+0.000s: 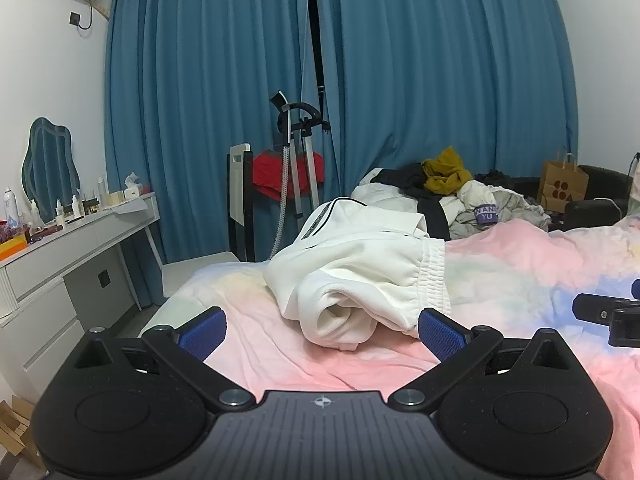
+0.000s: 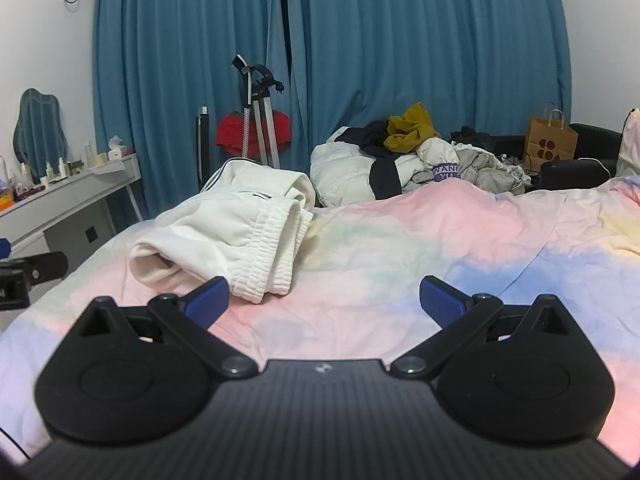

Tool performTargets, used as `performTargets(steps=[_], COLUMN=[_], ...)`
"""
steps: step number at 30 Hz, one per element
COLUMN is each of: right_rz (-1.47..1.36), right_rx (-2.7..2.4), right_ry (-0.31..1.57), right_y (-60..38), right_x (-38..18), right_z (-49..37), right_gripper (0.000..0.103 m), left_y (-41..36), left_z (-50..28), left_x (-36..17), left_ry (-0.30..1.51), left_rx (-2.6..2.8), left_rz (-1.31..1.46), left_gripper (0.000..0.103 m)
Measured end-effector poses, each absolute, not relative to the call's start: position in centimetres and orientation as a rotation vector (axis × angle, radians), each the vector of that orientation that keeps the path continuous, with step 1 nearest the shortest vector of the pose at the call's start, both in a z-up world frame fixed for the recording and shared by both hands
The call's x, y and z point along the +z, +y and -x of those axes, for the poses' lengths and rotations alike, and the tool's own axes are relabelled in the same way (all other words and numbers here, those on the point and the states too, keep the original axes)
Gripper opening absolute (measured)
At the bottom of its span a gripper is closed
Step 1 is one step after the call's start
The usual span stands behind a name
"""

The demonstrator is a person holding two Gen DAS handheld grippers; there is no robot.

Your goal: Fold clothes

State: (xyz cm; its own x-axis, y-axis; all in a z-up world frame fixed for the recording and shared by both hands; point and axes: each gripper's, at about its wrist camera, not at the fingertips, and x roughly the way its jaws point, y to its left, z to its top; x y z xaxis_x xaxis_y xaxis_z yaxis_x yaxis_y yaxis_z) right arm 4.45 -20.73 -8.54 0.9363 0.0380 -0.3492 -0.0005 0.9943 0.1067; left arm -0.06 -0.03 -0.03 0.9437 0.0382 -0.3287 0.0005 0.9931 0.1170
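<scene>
The left wrist view showed the rolled open end of the white sweatpants (image 1: 360,276) head-on, along with the right gripper's black tip (image 1: 608,314) at the right edge. The right wrist view showed the same sweatpants (image 2: 236,232) from their waistband side, with the ribbed elastic band facing the camera, and the left gripper's tip (image 2: 28,274) at the left edge. The right wrist view also showed a wider stretch of the pastel bedsheet (image 2: 420,248) to the right of the sweatpants.

The sweatpants lay bunched and partly folded on the bedsheet (image 1: 280,360), on the side of the bed nearer the white dressing table (image 1: 80,240). Behind the sweatpants, a pile of unfolded clothes (image 1: 460,196) rested against the blue curtain (image 1: 420,60).

The left gripper (image 1: 322,332) sat directly in front of the sweatpants. Its fingers were spread wide and held nothing. The right finger (image 1: 440,334) overlapped the lower edge of the fabric in the view; actual contact could not be determined. The left finger (image 1: 202,332) was apart from the sweatpants, over bare sheet.

The right gripper (image 2: 324,304) sat to the right of the sweatpants. Its fingers were spread wide and held nothing. The left finger (image 2: 208,302) lay just beside the waistband; the right finger (image 2: 442,300) was well apart from it.
</scene>
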Motion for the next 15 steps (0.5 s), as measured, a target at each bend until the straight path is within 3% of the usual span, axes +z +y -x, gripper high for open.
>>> performTargets(steps=[15], right_rz=[-0.122], right_rx=[0.033], right_ry=[0.367], right_y=[-20.5], right_x=[-8.6], right_z=[-4.4], right_gripper=[0.103], left_y=[-0.4], left_z=[-0.2], left_x=[-1.1], left_ry=[0.342], left_rx=[-0.005], left_rz=[-0.126], left_gripper=[0.103])
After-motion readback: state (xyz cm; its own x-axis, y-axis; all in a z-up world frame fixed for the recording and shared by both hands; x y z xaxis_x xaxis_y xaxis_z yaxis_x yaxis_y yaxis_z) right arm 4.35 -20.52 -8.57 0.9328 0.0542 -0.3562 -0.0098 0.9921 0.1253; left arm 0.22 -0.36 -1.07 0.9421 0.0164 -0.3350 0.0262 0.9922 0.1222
